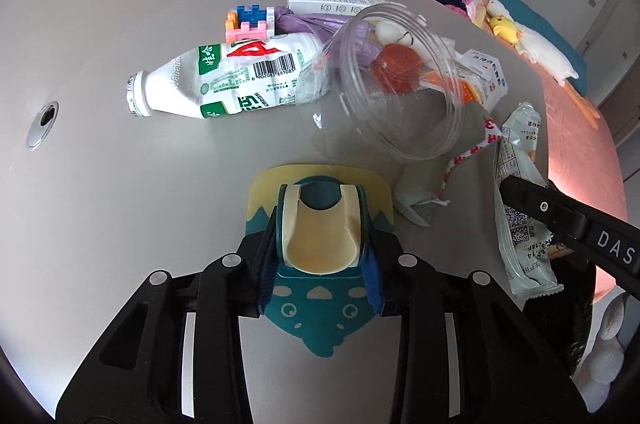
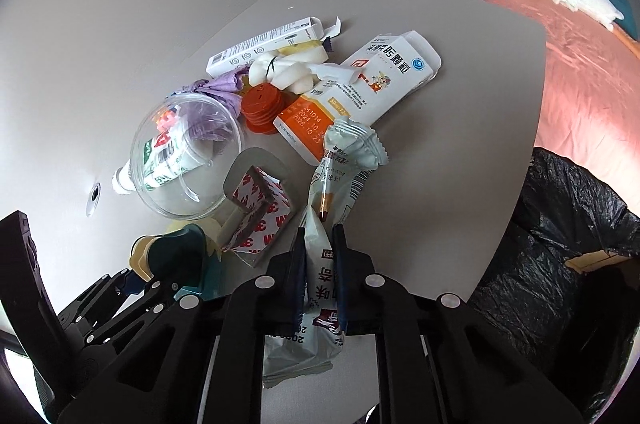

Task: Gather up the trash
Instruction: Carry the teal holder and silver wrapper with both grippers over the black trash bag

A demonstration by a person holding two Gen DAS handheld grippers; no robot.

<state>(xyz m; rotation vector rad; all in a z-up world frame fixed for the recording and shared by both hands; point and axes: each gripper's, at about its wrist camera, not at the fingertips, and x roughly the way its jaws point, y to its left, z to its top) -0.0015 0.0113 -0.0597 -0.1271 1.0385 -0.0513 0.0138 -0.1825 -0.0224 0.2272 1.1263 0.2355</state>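
two grippers were in view over a grey table [image 2: 440, 184] strewn with rubbish. item one: a pale green-white snack wrapper [image 2: 340, 160], crinkled, serrated at its ends, printed with chinese characters, a barcode and a qr code; the right gripper [image 2: 318, 248] had its jaws pressed onto the wrapper's lower half, near the table's front edge, just beside a black bin bag [image 2: 560, 236]. item two: a teal and cream tape dispenser [image 1: 320, 236] with a cartoon face, pinched between the jaws of the left gripper [image 1: 320, 244]. item three: a crushed white milk bottle [image 1: 224, 80], lying on its side, green and red label, barcode reading 6 902083 881085. item four: a clear plastic cup [image 1: 384, 84], tipped over, touching the bottle. item five: an orange and white medicine box [image 2: 360, 88], dated 2024 10 and 2026 10 23. item six: a backing paper printed "3m" [image 2: 268, 212].
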